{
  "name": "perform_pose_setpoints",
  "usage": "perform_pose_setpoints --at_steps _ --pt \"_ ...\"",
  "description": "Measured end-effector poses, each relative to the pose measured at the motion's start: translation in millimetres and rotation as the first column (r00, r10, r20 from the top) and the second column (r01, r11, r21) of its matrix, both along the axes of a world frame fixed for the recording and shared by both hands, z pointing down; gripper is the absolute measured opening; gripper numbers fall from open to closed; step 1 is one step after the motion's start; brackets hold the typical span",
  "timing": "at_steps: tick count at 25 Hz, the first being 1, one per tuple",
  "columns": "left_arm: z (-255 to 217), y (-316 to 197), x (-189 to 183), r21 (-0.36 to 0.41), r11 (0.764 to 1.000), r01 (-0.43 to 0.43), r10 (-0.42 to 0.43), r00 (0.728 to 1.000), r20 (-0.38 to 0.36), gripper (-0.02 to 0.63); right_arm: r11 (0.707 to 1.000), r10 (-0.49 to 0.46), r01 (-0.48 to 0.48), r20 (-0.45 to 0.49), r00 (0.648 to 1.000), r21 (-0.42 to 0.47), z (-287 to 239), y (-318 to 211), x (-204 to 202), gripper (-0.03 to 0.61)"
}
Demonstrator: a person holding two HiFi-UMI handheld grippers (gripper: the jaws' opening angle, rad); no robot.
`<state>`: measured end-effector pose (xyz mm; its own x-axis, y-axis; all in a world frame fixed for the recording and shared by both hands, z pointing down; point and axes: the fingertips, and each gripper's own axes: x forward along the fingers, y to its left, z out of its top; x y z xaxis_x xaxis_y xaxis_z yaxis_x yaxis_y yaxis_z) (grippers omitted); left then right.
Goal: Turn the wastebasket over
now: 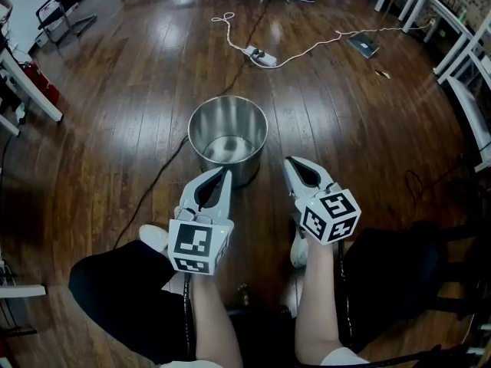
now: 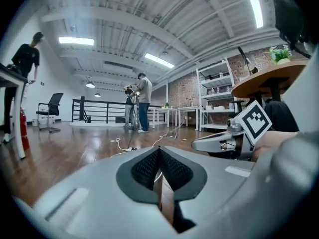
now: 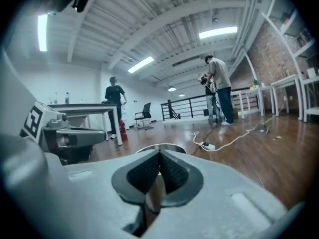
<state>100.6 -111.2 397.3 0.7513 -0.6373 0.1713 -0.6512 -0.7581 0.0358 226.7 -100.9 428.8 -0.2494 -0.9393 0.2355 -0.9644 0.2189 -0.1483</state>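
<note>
A shiny steel wastebasket point(image 1: 228, 138) stands upright on the wooden floor with its mouth facing up and nothing inside. Both grippers hover on its near side, held apart from it. My left gripper point(image 1: 225, 173) is shut with nothing between its pads, its tips over the basket's near rim. Just right of the basket, my right gripper point(image 1: 289, 162) is also shut and holds nothing. The left gripper view shows the closed left gripper point(image 2: 159, 148) pointing nearly level across the room. In the right gripper view, the basket's rim point(image 3: 172, 146) peeks just beyond the closed right gripper point(image 3: 159, 152).
A white power strip point(image 1: 261, 55) with its white cord lies on the floor beyond the basket. A black cable point(image 1: 153, 186) runs past the basket's left side. White table legs point(image 1: 460, 44) stand at the right, a chair point(image 1: 65, 2) at the far left. People point(image 2: 143, 101) stand far off.
</note>
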Motion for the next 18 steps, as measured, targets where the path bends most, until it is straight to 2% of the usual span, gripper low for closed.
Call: perform_pose_setpoints --at_steps 3,6,12,18 --pt "-19.0 43.3 -3.1 0.048 0.999 0.006 -0.004 0.999 -0.040 0.015 0.995 -0.055 0.059 -0.051 0.997 0.083 -34.7 48.0 -21.7 -0.009" --pt "-27.4 90.0 -5.3 0.068 0.998 -0.009 0.010 1.000 -0.018 0.015 0.987 -0.079 0.087 -0.064 0.995 0.134 -60.9 99.4 -38.5 -0.009" --pt "-50.3 185.3 -28.9 0.102 0.994 -0.043 0.046 0.999 -0.021 0.015 0.976 -0.081 0.095 -0.078 0.994 0.197 -94.1 206.1 -83.1 -0.009" --pt "-62.2 270.0 -82.5 0.113 0.993 -0.044 0.048 0.998 -0.032 0.015 0.978 -0.040 0.053 -0.071 0.997 0.203 -101.4 290.9 -133.9 -0.009"
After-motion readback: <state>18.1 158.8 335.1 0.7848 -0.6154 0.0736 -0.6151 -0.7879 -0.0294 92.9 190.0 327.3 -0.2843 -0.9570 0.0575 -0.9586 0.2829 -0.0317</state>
